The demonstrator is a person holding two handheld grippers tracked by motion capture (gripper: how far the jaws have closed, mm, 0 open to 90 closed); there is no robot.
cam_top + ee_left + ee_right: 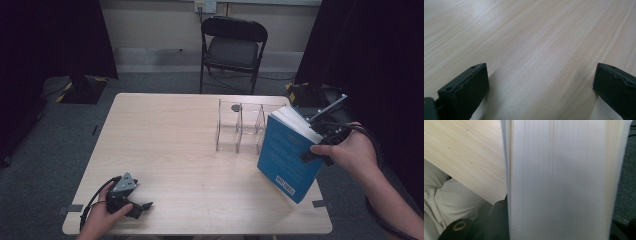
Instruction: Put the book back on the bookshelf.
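At the lower left of the high view, the left gripper (142, 206) is resting on the pale wood-grain bench (175, 150), held in the person's left hand (102, 217). In the left gripper view its two black jaws are standing wide apart with nothing but bare bench surface between them, so it is sitting idle and empty, probably parked out of the way while the other hand is working.

Farther in, at the right middle of the high view, the right gripper (316, 152) is clamping a thick blue-covered paperback book (287, 152) by its long page edge. The book is being held up and tilted, its lower corner hanging near the bench's right edge; whether that corner is touching the surface I cannot tell. The blue cover carries a white barcode label near the bottom, and the white page block (559, 180) is facing the camera in the right gripper view, running straight up the frame between the dark jaws. Gripping across the thickness seems meant to keep the pages shut while the book is being carried upright.

Just beyond it, toward the upper middle, a clear acrylic divider rack (240, 127) is standing with empty slots, the likely destination. A black folding chair (232, 47) is standing behind the bench.
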